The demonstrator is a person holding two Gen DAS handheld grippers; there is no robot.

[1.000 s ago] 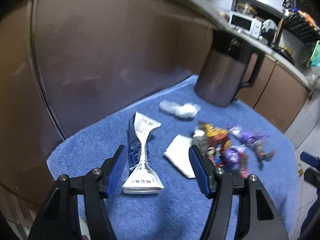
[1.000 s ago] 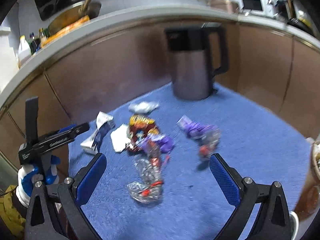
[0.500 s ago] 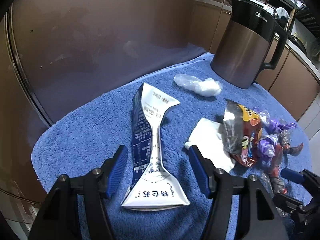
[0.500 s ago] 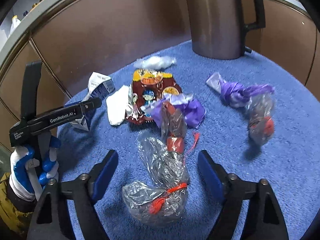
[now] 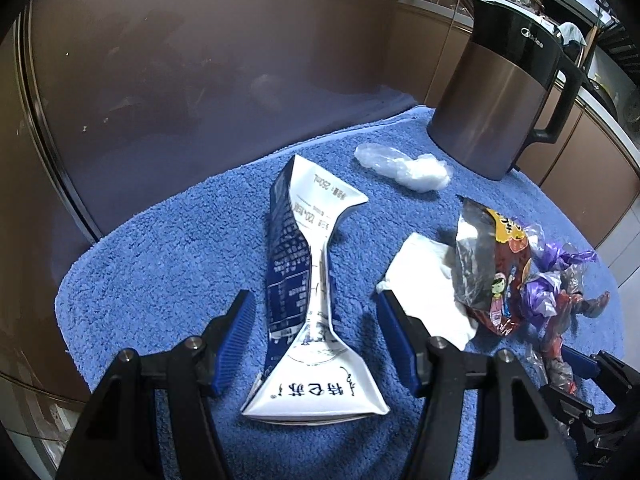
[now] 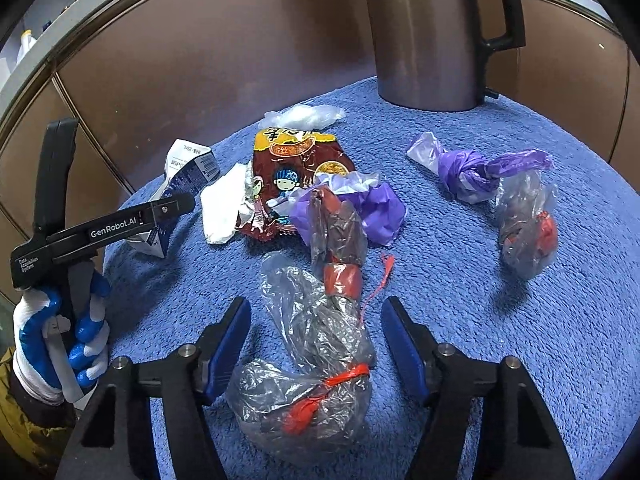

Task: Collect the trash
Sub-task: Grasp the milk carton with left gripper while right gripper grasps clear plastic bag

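Between the blue pads of my right hand-held gripper lies a crumpled clear plastic bag tied with red string, resting on the blue terry towel that covers the counter; the jaws have just been closing around it, yet a gap shows on either side and the pads do not press on it. My left hand-held gripper stands fairly wide over a flattened white-and-blue milk carton, which lies lengthwise between the pads without touching either. Just to the right of the carton a crumpled white paper napkin lies partly under a dark red snack wrapper with a yellow top and cartoon figures. Against that wrapper sits a purple plastic bag, and a second clear bag with reddish contents lies over it, reaching down to the tied one. Farther right, a knotted purple plastic bag touches another small clear bag holding something red. Behind the wrapper lies a wad of clear white plastic film, and beyond it a brown steel kettle with a black lid and handle stands upright at the towel's far edge, before brown cabinet doors. In the right view my left hand in a white-and-blue glove grips its tool's handle.
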